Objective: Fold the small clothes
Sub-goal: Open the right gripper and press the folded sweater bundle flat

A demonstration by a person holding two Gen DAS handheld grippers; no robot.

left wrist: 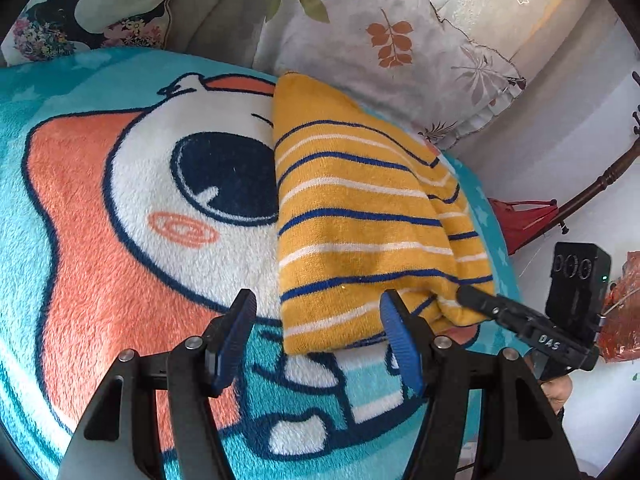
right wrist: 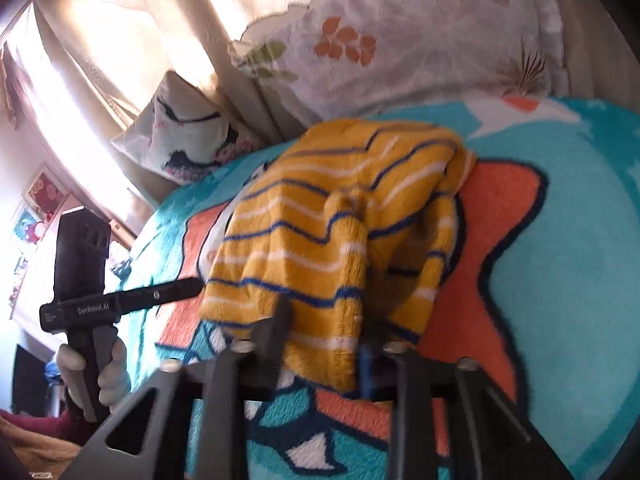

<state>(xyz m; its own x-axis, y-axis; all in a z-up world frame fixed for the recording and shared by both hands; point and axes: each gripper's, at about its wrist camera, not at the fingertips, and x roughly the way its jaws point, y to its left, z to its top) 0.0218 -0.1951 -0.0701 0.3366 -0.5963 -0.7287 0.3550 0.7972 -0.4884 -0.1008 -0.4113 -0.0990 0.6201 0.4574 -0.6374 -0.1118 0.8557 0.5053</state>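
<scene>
A small yellow garment with blue and white stripes lies folded on a fleece cartoon blanket. My left gripper is open and empty, its blue pads just short of the garment's near edge. My right gripper reaches in from the right in the left wrist view and touches the garment's near right corner. In the right wrist view the garment hangs bunched over my right gripper, whose fingers have a fold of the cloth between them. The left gripper shows at the left, held by a gloved hand.
A floral pillow lies behind the garment and a printed cushion at the far left. The blanket's right edge drops off to a white wall with a red object and a dark wooden stand.
</scene>
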